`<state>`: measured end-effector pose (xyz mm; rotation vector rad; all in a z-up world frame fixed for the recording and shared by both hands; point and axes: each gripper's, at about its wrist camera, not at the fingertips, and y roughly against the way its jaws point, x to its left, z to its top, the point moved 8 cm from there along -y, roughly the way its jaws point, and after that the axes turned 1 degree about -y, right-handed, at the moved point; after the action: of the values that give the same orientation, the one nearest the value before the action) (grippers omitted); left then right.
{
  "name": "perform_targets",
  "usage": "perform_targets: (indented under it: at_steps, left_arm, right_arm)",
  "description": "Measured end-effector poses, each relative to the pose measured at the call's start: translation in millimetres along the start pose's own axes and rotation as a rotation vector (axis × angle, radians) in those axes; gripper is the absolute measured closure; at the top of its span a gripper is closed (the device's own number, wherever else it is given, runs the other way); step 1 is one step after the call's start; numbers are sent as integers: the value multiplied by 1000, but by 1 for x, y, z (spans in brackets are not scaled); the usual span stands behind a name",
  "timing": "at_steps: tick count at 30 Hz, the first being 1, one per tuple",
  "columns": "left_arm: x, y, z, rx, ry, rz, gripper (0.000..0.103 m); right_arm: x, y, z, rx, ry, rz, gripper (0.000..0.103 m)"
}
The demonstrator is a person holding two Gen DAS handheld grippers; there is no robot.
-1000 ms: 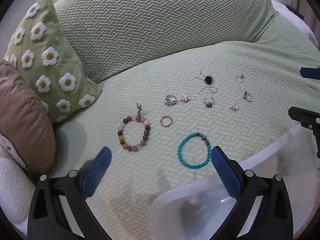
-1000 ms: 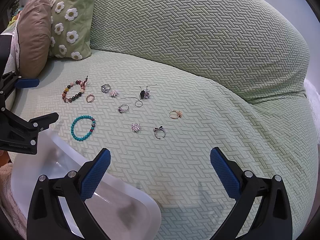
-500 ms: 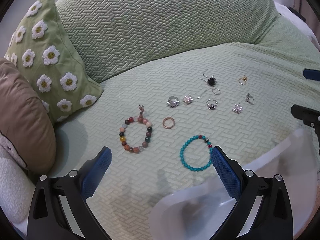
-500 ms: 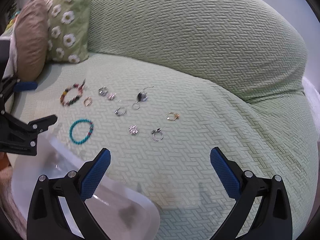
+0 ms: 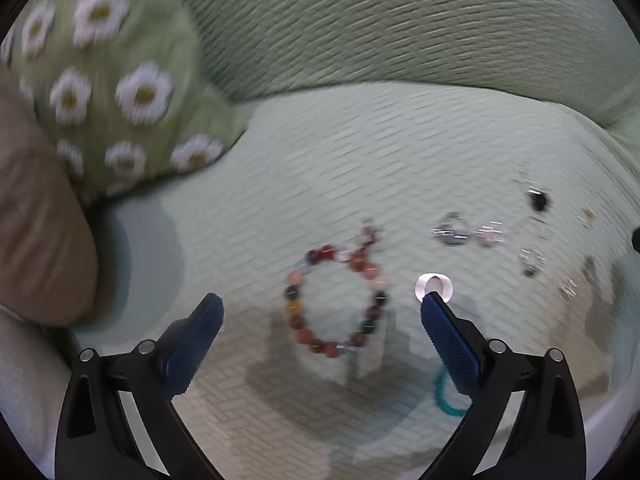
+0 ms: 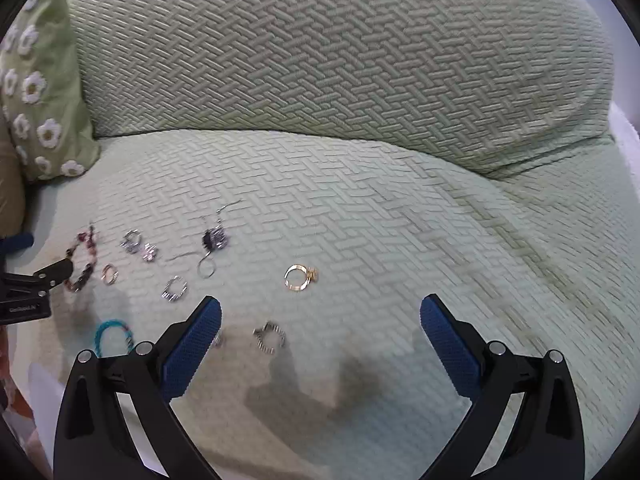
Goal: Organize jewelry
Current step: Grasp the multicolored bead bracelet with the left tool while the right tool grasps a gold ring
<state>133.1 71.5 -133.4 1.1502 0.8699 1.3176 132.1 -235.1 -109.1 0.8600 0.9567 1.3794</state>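
Jewelry lies spread on a green textured cushion [image 6: 360, 208]. My left gripper [image 5: 320, 308] is open, low over a multicolored bead bracelet [image 5: 336, 300] that sits between its fingers. A rose-gold band ring [image 5: 434, 286] lies at the right fingertip, and a turquoise bracelet [image 5: 448, 396] is partly hidden behind that finger. My right gripper [image 6: 320, 308] is open and empty, above a gold ring [image 6: 300, 277] and a silver beaded ring [image 6: 270, 335]. A black pendant with hooks [image 6: 214, 240], silver rings [image 6: 174, 289] and the turquoise bracelet [image 6: 112, 330] lie to its left.
A daisy-patterned green pillow [image 5: 112, 80] and a brown pillow [image 5: 36, 220] stand at the left. The cushion's backrest [image 6: 340, 52] rises behind the jewelry. A clear bin's edge [image 5: 608, 412] shows at lower right in the left wrist view. The left gripper [image 6: 44, 276] shows at the right wrist view's left edge.
Both grippers moved forward and down toward the jewelry. The left one now straddles the multicolored bracelet; the right one came close over the gold and silver rings. The clear bin dropped mostly out of view.
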Motion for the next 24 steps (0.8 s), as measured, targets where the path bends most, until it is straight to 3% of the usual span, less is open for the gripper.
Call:
perform_targets:
  at_steps: [6,10,11,12,15,19,21,22,24]
  left_arm:
    - [13,-30,4,45,19,28,9]
    - [15,-44,4,65,34,6,11]
    - [14,-46,5,66,36,-6,15]
    - [11,-47,5,62,44,-57,32]
    - [10,-43,5,53,48,-88,59]
    - [10,-43,3,47,44,-111,71]
    - [10,-39,0,51,71,-122,92]
    - [11,-39,0,54,90,-140,94]
    - [17,-42,1,53,114,-176,94]
  right_arm:
    - [-12,-34,11,51,-54,-19,5]
    - [-4,-45,10,66,-41,-11,18]
    - [0,-48,9,69,-24,-13,21]
    - [1,-50,8,71,-14,-18,24]
    - [11,-56,2,76,9,-25,31]
    - [24,-65,-2,91,34,-16,53]
    - [31,-70,-8,109,49,-7,68]
    - [34,-72,-11,113,51,0,76]
    - [36,-72,-14,106,53,3,77]
